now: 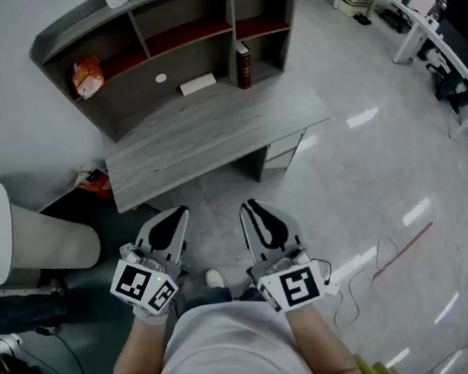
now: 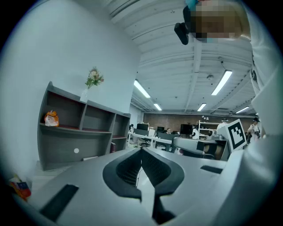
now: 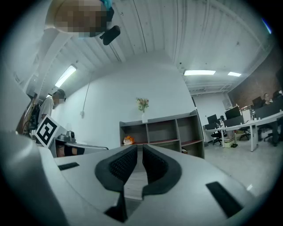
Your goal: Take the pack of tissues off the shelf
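The pack of tissues [image 1: 87, 76] is an orange pack lying in the left upper compartment of the grey shelf unit [image 1: 187, 10], which stands on the back of a grey desk [image 1: 211, 134]. The same pack [image 2: 51, 118] shows small in the left gripper view and, in the right gripper view, just above the jaws [image 3: 128, 141]. Both grippers are held low, close to the person's body, well short of the desk. The left gripper [image 1: 178, 216] [image 2: 141, 151] is shut with nothing in it. The right gripper [image 1: 251, 208] [image 3: 138, 149] is shut too, holding nothing, with only a thin slit between its pads.
A white flat box [image 1: 198, 84] and a dark bottle [image 1: 243, 65] stand on the desk under the shelves. A vase of flowers [image 3: 142, 106] tops the unit. A pale chair [image 1: 20, 238] stands at the left, an orange bag [image 1: 94, 183] lies under the desk, and cables [image 1: 395, 255] run across the floor at right.
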`<action>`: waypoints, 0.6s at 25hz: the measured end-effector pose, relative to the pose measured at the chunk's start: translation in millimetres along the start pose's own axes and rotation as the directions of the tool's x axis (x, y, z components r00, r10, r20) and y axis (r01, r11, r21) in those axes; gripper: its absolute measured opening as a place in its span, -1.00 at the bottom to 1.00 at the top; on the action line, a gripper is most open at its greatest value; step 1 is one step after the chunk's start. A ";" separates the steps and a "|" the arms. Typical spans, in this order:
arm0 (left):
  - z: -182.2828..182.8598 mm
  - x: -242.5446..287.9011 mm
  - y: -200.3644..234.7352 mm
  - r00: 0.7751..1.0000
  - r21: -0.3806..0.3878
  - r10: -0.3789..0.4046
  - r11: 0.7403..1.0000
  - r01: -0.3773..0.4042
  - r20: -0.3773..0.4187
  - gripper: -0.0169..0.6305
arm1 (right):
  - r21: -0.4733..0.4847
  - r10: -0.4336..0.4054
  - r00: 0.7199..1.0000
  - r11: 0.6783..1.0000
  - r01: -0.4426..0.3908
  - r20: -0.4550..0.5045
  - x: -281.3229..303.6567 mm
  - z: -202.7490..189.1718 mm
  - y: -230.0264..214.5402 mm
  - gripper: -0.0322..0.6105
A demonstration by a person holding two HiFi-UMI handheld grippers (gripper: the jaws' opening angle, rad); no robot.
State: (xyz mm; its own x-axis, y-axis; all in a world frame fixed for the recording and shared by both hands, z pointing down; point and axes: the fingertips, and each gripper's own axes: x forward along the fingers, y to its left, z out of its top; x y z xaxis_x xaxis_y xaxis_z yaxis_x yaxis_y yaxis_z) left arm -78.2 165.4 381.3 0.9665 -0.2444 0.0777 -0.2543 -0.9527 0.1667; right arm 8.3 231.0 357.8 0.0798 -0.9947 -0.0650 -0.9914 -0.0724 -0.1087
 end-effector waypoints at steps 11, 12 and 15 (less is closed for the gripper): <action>-1.0 -30.5 41.2 0.999 -0.021 -0.041 0.999 0.041 0.004 -0.90 | -0.024 0.009 0.999 1.000 -0.010 -0.032 36.7 -11.4 49.9 -0.75; -1.0 -33.5 47.2 0.999 -0.021 -0.044 0.999 0.044 0.006 -0.90 | -0.033 0.013 0.999 0.999 -0.014 -0.040 40.7 -14.8 54.2 -0.75; -2.3 -43.4 68.9 0.999 -0.017 -0.051 0.999 0.051 0.009 -0.90 | -0.044 0.017 0.999 0.999 -0.020 -0.052 53.5 -26.4 67.2 -0.75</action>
State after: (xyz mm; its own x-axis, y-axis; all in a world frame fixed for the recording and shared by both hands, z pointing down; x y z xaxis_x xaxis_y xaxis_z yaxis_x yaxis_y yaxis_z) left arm -137.7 110.8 391.7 0.9785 -0.1973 0.0601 -0.2052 -0.9607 0.1869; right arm -56.8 171.0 373.3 0.0572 -0.9982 -0.0153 -0.9964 -0.0561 -0.0633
